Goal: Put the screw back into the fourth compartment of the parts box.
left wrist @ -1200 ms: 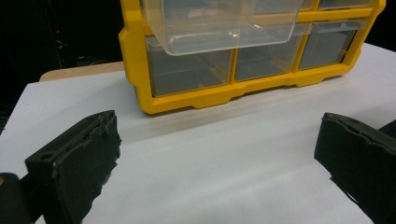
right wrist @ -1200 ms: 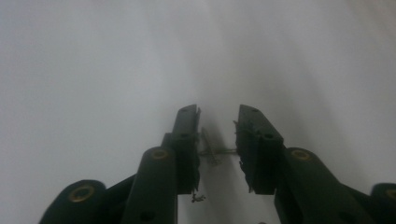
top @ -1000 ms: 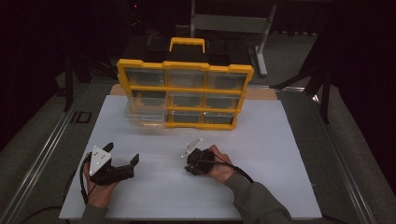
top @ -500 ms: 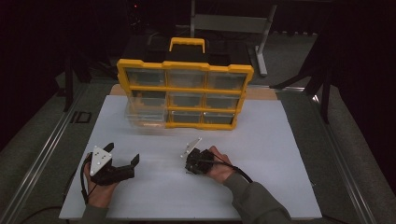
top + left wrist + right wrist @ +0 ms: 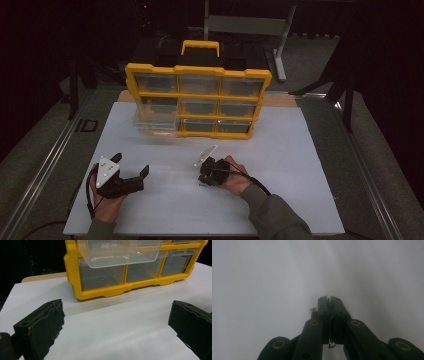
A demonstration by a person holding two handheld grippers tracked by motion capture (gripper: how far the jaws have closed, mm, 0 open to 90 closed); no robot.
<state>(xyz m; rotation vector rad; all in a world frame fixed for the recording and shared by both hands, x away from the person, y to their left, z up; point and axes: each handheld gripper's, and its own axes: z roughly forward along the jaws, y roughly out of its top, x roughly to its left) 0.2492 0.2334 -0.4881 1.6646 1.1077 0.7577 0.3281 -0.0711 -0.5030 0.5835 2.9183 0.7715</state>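
Note:
A yellow organiser (image 5: 197,102) with clear drawers stands upright at the back of the white board (image 5: 300,165). One clear drawer (image 5: 155,124) on its left side is pulled out; it looks empty in the left gripper view (image 5: 117,252). My left gripper (image 5: 131,164) rests on the board at the front left, jaws wide open with nothing between them (image 5: 115,322). My right gripper (image 5: 202,181) points down at the board in the middle front, jaws shut (image 5: 329,299). A tiny metallic bit (image 5: 312,309) shows beside its left jaw; I cannot tell whether it is gripped.
Bare white board lies between the grippers and the organiser. A metal rail (image 5: 45,165) runs along the table's left edge. A wooden strip (image 5: 280,100) shows behind the organiser. Dark surroundings beyond the table.

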